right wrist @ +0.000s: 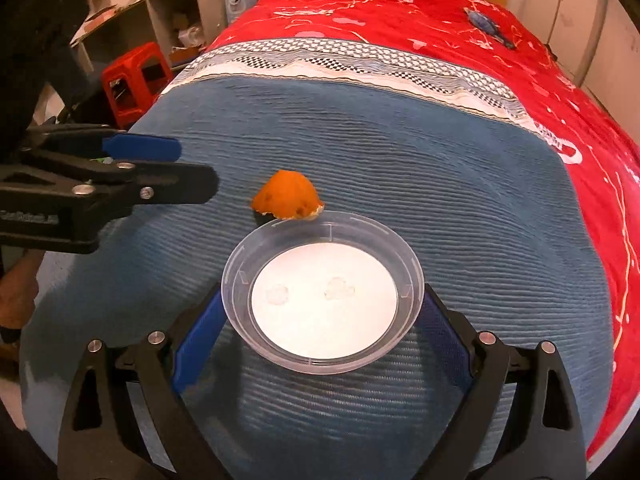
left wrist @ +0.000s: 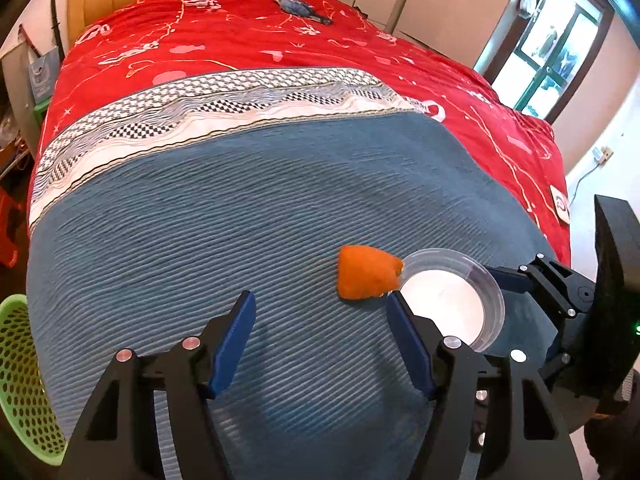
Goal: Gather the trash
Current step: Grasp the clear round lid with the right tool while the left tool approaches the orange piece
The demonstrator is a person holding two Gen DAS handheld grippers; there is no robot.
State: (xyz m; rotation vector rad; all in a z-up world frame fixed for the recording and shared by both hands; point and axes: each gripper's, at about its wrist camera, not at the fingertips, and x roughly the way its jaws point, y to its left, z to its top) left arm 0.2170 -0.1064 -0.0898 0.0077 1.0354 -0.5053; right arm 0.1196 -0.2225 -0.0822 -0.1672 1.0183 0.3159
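On the bed: a blue ribbed blanket (left wrist: pixel 200 220) lay across the near end, a patterned white band beyond it, then a red quilt (left wrist: pixel 240 48) up to the wooden headboard.
Trash: an orange peel (right wrist: pixel 286 196) sat dome-up on the blanket, touching or just behind the far rim of a clear plastic dish (right wrist: pixel 322 292); which of the two I could not tell.
Far item: a small blue-grey object (left wrist: pixel 302 8) lay on the quilt near the headboard, too small to name.
Beside the bed: a green perforated basket (left wrist: pixel 20 380) stood at the left edge, cut off by the frame; a red stool (right wrist: pixel 136 80) and cluttered shelves stood further along that side.
In the way: nothing lay between the left tool and the peel; the dish stood between the right tool and the peel.
Hard to make out: two faint smudges on the dish's white floor; the blanket was motion-blurred.
Left gripper (left wrist: pixel 320 320): released, jaws apart and gripping nothing, hovering over bare blanket with the peel just ahead of its right finger.
Right gripper (right wrist: pixel 320 320): jaws spread wide on either side of the dish, the blue pads (right wrist: pixel 200 336) seemingly against its rim, so grasping the dish.
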